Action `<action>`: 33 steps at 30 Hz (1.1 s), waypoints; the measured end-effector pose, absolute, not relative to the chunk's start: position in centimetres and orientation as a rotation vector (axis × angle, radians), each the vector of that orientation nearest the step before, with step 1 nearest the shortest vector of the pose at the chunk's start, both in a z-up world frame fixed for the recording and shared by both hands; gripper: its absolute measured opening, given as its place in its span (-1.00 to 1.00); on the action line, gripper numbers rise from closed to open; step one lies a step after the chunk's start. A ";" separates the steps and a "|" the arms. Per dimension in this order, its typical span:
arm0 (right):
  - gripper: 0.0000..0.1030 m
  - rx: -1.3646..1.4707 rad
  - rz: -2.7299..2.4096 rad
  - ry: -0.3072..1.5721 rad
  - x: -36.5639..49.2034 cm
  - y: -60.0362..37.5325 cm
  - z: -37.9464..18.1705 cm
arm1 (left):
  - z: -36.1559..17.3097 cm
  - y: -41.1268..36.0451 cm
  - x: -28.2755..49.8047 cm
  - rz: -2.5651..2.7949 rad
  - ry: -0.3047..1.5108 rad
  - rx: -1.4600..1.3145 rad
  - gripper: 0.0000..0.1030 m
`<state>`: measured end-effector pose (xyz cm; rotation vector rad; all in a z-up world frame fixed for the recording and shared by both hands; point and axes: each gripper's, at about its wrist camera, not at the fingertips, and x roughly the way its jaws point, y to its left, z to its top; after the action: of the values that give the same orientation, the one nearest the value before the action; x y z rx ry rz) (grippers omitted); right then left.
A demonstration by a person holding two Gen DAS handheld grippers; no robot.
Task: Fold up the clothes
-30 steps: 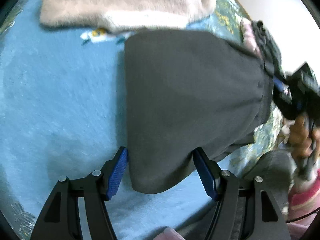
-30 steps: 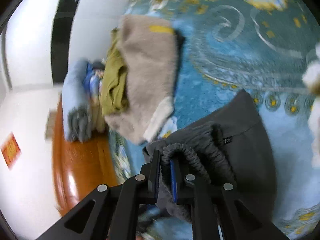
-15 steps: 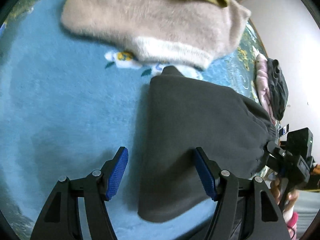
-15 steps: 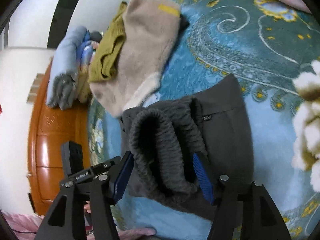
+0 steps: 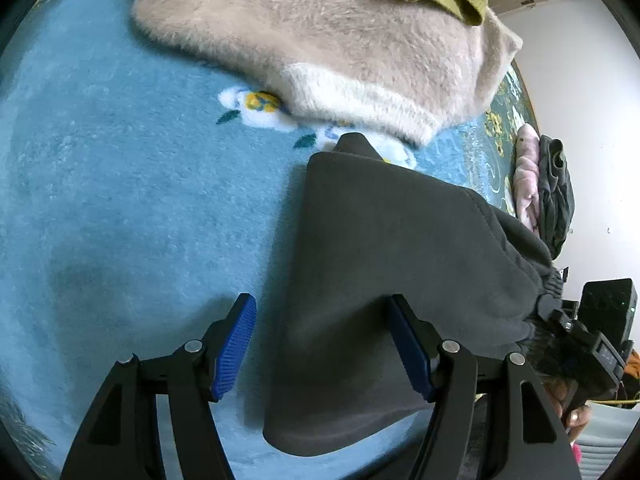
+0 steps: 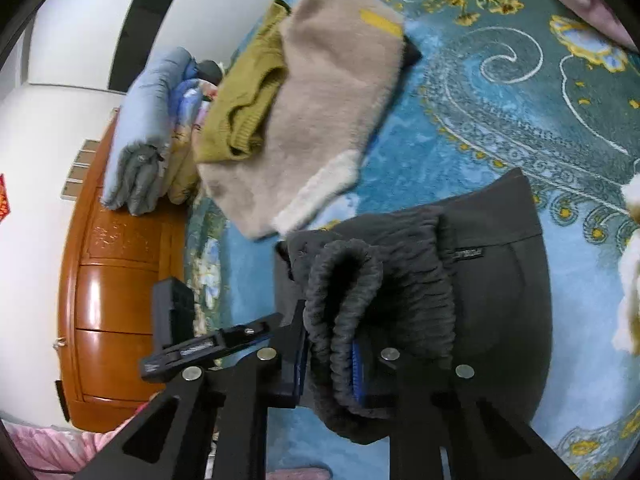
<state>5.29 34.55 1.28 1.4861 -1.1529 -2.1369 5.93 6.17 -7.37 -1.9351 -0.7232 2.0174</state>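
Pinching the ribbed waistband of dark grey trousers (image 6: 500,292), the right gripper (image 6: 328,356) has its jaws nearly closed on the fabric. The left gripper (image 5: 324,344) hovers spread wide, empty, over the trousers' folded edge, with a beige fluffy sweater (image 5: 320,36) lying ahead.

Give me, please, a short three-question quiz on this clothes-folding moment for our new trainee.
1. True or false: the left gripper is shut on the dark grey garment.
2. Which part of that garment sits between the right gripper pads? A) the ribbed waistband B) a sleeve cuff C) a hood
3. Fill in: the olive knit lies on the ____ fleece.

Key: 1 false, its jaws are wide open; 2 A; 3 beige.
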 end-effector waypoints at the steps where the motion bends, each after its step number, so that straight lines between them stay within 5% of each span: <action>1: -0.64 1.495 -2.147 -1.138 5.4 34.5 1.4 | -7.3 6.4 6.0 2.018 -0.710 -1.930 0.34; 4: -0.51 1.532 -2.190 -1.074 5.5 34.7 1.2 | -7.1 6.6 6.3 2.015 -0.675 -1.933 0.34; 7: 0.12 1.567 -2.237 -1.001 5.6 35.0 1.0 | -7.2 7.0 6.3 2.011 -0.669 -1.931 0.34; 13: 0.45 1.620 -2.304 -0.881 5.5 35.6 0.2 | -7.2 6.8 6.2 2.007 -0.670 -1.935 0.34; 20: 0.78 1.600 -2.092 -1.135 4.5 36.2 -3.7 | -7.7 6.8 6.1 1.991 -0.691 -1.956 0.35; 27: 0.57 1.617 -2.095 -1.152 4.5 35.4 -2.9 | -7.7 6.8 6.0 1.992 -0.697 -1.962 0.35; 33: -0.21 1.566 -2.146 -1.170 5.6 36.1 -0.7 | -6.7 6.6 6.3 2.009 -0.704 -1.927 0.34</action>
<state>5.60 36.06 -0.68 1.5659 -1.1700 -2.1456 6.33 6.56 -6.71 -1.9274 -0.7043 2.0091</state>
